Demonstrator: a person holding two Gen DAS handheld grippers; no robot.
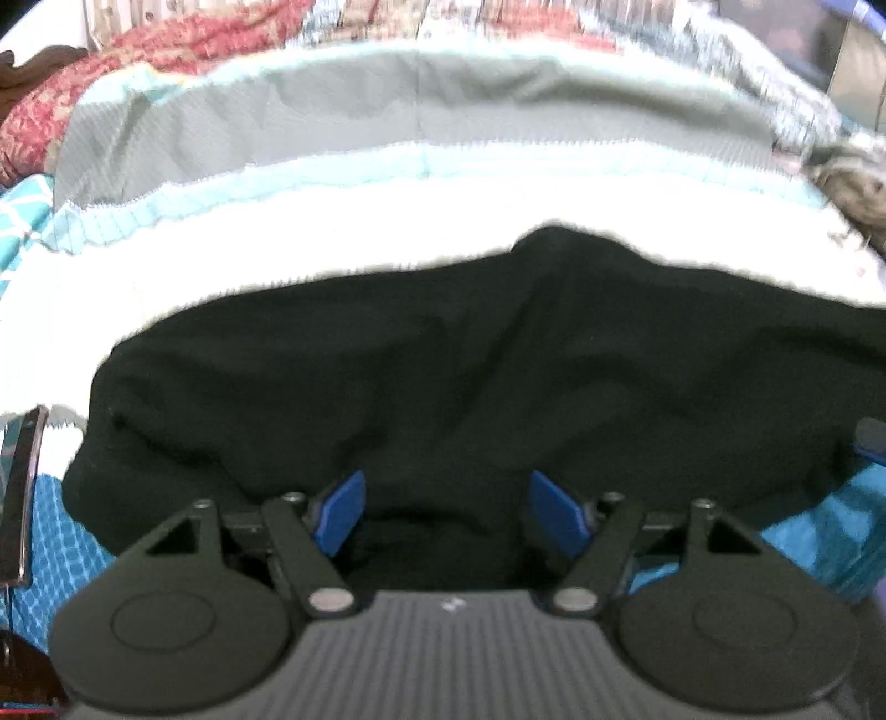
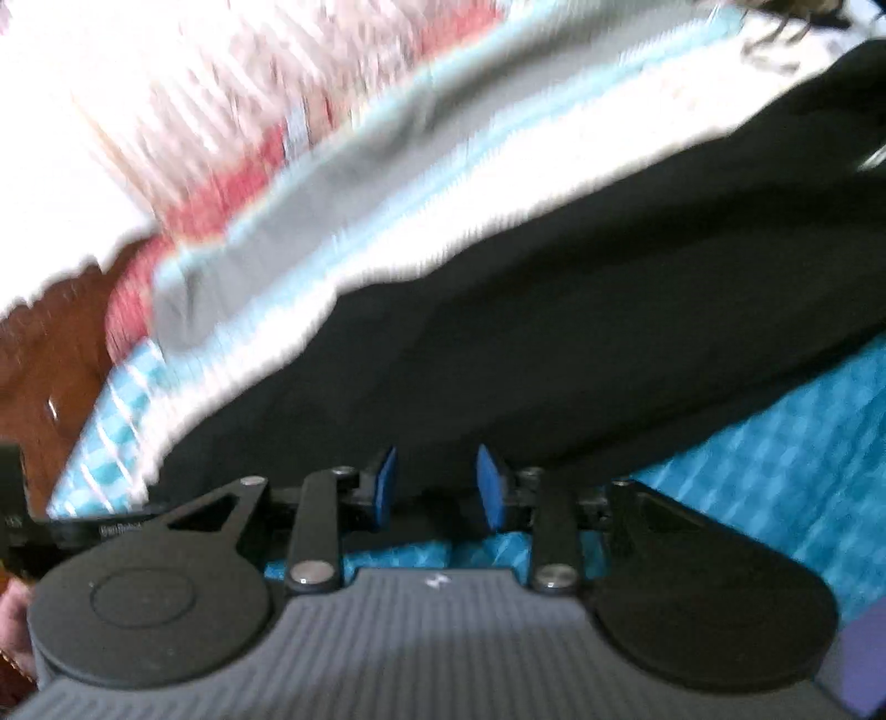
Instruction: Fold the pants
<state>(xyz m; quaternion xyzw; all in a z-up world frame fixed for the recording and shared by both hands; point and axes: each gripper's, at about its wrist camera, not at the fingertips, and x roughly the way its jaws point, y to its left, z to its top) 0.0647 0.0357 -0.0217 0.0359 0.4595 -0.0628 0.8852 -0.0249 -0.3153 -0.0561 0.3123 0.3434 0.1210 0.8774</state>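
Observation:
The black pants (image 1: 470, 365) lie spread across the bed in a wide, wrinkled band; in the right wrist view the black pants (image 2: 554, 310) run slanting from lower left to upper right. My left gripper (image 1: 448, 512) hangs over their near edge with its blue pads (image 1: 343, 512) wide apart and not touching the cloth. My right gripper (image 2: 437, 490) is at the pants' near hem. Its blue pads (image 2: 493, 490) stand a short way apart, with dark cloth in the gap but no visible squeeze. This view is blurred.
The bed has a turquoise patterned sheet (image 1: 61, 531) and a striped white, teal and grey blanket (image 1: 332, 122) behind the pants. A red patterned quilt (image 1: 166, 50) lies at the far left. A dark strap (image 1: 22, 498) sits at the left edge. Brown floor (image 2: 50, 354) shows left of the bed.

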